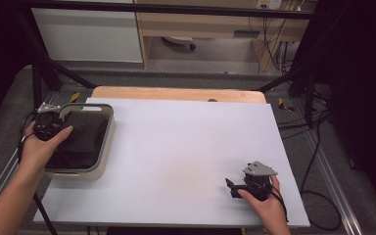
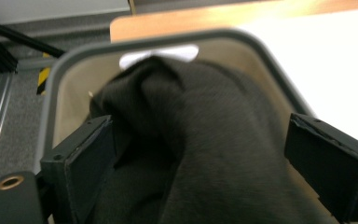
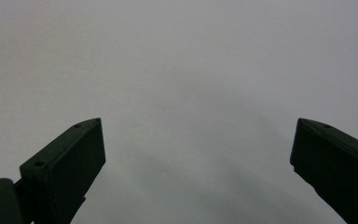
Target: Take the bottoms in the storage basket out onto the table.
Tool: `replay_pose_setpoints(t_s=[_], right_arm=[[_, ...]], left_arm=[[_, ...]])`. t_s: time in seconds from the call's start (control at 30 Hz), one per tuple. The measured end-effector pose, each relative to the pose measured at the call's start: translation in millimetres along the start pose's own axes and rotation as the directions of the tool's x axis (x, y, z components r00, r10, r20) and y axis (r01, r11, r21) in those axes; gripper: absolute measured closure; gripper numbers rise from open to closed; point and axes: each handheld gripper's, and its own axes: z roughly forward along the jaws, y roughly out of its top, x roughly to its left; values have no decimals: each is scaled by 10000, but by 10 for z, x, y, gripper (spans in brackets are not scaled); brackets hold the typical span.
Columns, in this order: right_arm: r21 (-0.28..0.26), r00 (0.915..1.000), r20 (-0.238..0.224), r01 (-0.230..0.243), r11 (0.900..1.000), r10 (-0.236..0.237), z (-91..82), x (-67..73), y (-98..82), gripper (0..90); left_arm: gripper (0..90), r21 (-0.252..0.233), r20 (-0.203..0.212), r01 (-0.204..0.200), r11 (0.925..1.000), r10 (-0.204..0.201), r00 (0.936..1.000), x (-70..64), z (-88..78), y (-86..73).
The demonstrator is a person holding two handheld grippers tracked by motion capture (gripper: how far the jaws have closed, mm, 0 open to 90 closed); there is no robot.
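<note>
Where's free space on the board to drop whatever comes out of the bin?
The white board is bare between the grey-rimmed bin at its left edge and the right gripper near the front right corner, and back to the wooden strip. It is crowded in the bin: dark cloth fills it, with the left gripper open around it.

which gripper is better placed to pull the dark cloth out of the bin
Left. The left gripper is at the grey-rimmed bin, its jaws open on either side of the dark cloth. The right gripper sits open over bare white table, far across from the bin.
</note>
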Motion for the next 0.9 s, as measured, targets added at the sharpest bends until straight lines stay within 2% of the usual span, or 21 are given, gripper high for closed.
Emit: replay_pose_setpoints(t_s=[0.1,0.2,0.3,0.43,0.53,0.57,0.73,0.8,0.87,0.9], right_arm=[[36,9999,-93,-95,9999,95,15,-11,-5,38],[65,9998,-181,14,10000,-13,21,8,9,38],[127,9994,-225,266,9996,-263,19,47,20,38],[108,9994,-183,290,9995,-288,10,59,17,38],[141,9995,-190,242,9996,-239,16,38,7,37],[200,9997,-198,161,9997,-157,17,25,0,36],[172,9994,-273,219,9996,-215,18,45,7,36],[214,9990,-318,323,9992,-317,31,58,9,36],[259,9985,-366,415,9988,-405,38,63,10,37],[259,9986,-371,397,9989,-387,38,67,10,37]], left_arm=[[70,170,92,-57,9998,55,9999,1,70,-30],[59,338,-91,-202,9992,205,9997,24,160,-52],[58,539,199,19,9985,-30,9998,31,236,-90],[56,731,208,-193,9971,178,9996,17,306,-102],[53,834,205,-126,9964,109,9997,29,345,-105],[53,1005,220,-117,9949,95,9997,41,386,-116],[47,1212,394,67,9926,-116,9992,54,459,-134],[104,1119,718,98,9937,-179,9973,49,476,-148],[237,1013,1136,186,9947,-301,9931,34,487,-171],[323,938,1113,7,9956,-111,9937,22,487,-175]])
